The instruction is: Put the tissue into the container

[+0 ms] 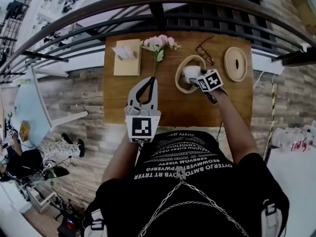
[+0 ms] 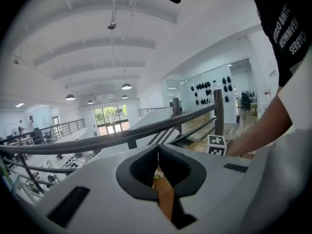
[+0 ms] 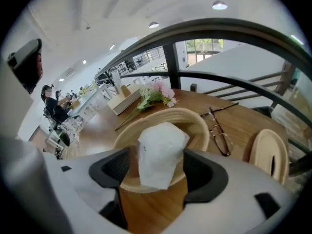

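Note:
A white tissue (image 3: 161,152) hangs crumpled between the wide-apart jaws of my right gripper (image 3: 157,167), just over the near rim of the round wooden container (image 3: 195,122). The pads do not seem to press on it. In the head view the right gripper (image 1: 195,79) points down into the container (image 1: 178,81), with the tissue (image 1: 189,72) showing white inside it. My left gripper (image 1: 149,80) lies over the table's front middle, its jaws shut with nothing between them; in its own view the left gripper (image 2: 157,152) shows only a thin seam.
On the wooden table (image 1: 118,102) stand a tissue box (image 1: 127,57) at the back left, pink flowers (image 1: 159,43) beside it, glasses (image 1: 205,53) and a round wooden lid (image 1: 235,63) at the right. A dark railing (image 1: 158,4) runs behind the table.

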The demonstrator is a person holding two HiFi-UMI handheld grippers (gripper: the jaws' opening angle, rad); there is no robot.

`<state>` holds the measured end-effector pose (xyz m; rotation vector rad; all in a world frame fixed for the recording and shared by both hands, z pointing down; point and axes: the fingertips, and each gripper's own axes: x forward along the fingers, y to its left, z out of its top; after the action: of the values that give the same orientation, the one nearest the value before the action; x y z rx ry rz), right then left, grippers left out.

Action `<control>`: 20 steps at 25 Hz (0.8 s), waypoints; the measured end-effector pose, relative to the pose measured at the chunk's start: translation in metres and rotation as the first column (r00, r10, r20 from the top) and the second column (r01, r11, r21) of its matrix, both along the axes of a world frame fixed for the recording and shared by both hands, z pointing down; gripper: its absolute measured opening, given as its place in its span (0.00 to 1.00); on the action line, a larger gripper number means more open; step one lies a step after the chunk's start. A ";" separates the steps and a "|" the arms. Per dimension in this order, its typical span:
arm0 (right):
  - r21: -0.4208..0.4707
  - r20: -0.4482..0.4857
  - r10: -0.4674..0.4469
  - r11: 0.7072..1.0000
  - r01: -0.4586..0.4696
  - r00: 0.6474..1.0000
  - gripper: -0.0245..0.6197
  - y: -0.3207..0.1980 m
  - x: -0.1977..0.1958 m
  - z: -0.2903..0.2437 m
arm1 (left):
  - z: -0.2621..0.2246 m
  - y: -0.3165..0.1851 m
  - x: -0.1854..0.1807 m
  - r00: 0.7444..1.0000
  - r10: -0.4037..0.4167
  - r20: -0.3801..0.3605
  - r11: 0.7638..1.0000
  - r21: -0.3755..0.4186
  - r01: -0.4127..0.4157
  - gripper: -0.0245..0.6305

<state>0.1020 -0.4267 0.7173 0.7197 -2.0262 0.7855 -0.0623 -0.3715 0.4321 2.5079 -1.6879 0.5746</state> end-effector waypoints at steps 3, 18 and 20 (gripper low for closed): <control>0.066 0.012 0.070 0.995 -0.071 0.997 0.55 0.002 0.016 -0.025 | -0.009 0.006 -0.005 1.000 0.011 -0.005 1.000 0.027 -0.011 0.08; 0.591 0.191 0.303 0.724 -0.356 0.934 0.06 0.068 0.070 -0.245 | -0.064 0.054 -0.006 0.978 0.145 -0.148 0.985 0.114 -0.128 0.08; 0.655 0.182 0.308 0.670 -0.349 0.934 0.06 0.081 0.075 -0.276 | -0.072 0.061 -0.008 0.976 0.156 -0.151 0.982 0.129 -0.137 0.08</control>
<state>0.1767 -0.3458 0.4417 1.5364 -2.2714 0.2079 -0.0703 -0.3101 0.3599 2.6953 -1.5325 0.2789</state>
